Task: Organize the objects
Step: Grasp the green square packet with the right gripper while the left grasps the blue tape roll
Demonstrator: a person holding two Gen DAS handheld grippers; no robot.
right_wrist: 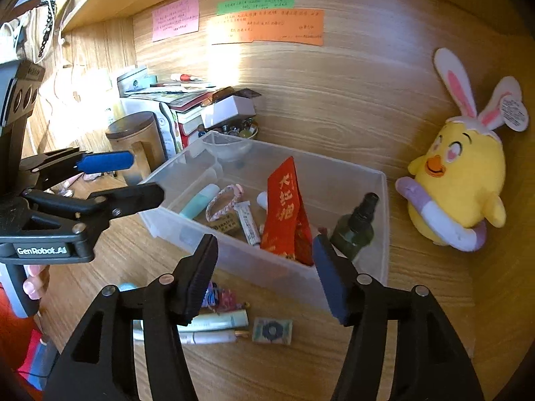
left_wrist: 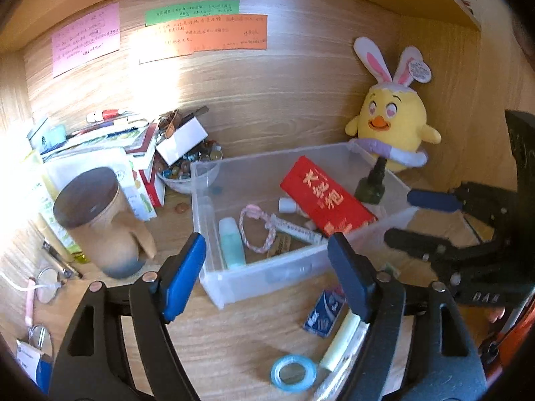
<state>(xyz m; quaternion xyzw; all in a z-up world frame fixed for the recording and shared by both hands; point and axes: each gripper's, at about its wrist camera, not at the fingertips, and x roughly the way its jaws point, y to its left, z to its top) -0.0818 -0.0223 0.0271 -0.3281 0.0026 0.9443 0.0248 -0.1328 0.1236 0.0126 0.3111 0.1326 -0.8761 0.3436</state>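
A clear plastic bin (left_wrist: 198, 207) (right_wrist: 187, 230) sits on the wooden desk. In it are a red packet (left_wrist: 326, 197) (right_wrist: 284, 214), a dark green spray bottle (left_wrist: 371, 187) (right_wrist: 356, 230), a teal tube (left_wrist: 231, 242), a pink braided loop (left_wrist: 257, 230) and a white tube. My left gripper (left_wrist: 267, 277) (right_wrist: 133, 178) hovers open at the bin's near left corner, with nothing between its pads. My right gripper (right_wrist: 264, 277) (left_wrist: 411, 220) is open and empty at the bin's near right side. On the desk in front lie a blue tape ring (left_wrist: 293, 372), a blue box (left_wrist: 323, 310), pale tubes (right_wrist: 214, 322) and a patterned packet (right_wrist: 271, 330).
A yellow chick plush (left_wrist: 393, 123) (right_wrist: 461, 183) leans in the right corner. Left of the bin stand a brown lidded canister (left_wrist: 100, 220), a bowl of marbles (left_wrist: 180, 170) and a pile of books and boxes (left_wrist: 110, 140). Coloured notes hang on the back panel, and a shelf runs overhead.
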